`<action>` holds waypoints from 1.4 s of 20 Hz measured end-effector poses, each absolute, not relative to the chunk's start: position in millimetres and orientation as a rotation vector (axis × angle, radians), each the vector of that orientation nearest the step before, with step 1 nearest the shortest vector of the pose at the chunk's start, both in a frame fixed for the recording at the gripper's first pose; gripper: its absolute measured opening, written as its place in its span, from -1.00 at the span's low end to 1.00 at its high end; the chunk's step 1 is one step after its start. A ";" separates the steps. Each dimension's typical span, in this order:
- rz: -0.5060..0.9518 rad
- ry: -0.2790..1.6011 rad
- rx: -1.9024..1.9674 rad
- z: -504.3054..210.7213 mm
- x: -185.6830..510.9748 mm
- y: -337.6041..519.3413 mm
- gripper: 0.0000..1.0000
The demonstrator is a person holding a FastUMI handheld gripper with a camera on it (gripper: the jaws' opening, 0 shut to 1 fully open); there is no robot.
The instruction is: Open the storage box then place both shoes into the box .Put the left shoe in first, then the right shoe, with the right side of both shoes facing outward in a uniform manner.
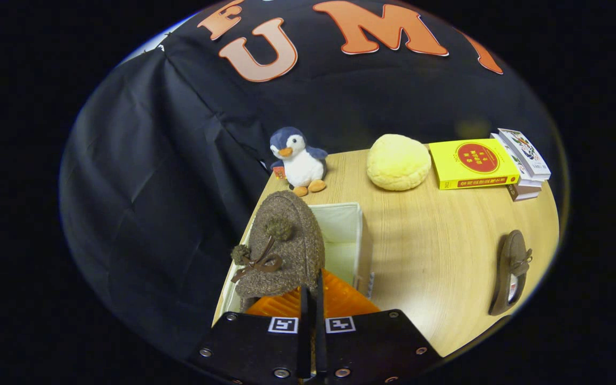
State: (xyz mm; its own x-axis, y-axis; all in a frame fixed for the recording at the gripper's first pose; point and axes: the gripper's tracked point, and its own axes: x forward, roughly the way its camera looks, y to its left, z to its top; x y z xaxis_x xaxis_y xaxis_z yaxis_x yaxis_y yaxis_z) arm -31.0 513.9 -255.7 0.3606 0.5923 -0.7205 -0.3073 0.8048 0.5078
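brown shoe (285, 243), yellow book (471, 162)

Light wood table (436, 251), black cloth wall (142, 176) behind & left, even lighting

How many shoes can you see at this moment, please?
2: one shoe held in the shut claw above the storage box; the other shoe lies on the table, apart.

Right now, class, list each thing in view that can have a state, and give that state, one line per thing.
storage box: open, white lining showing.
held shoe: gripped at its edge, hanging over the box.
second shoe: lying on its side on the table, apart from the box.
gripper: fingers shut on the held shoe.
books: closed, stacked.
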 end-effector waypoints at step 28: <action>0.773 1.003 0.271 -250.5 -40.3 526.5 0.42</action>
State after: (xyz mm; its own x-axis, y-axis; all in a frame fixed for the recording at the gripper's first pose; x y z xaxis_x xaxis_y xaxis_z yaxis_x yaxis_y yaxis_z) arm -40.3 526.5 -250.5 0.3040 0.6919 -0.6548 -0.4563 0.7091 0.5375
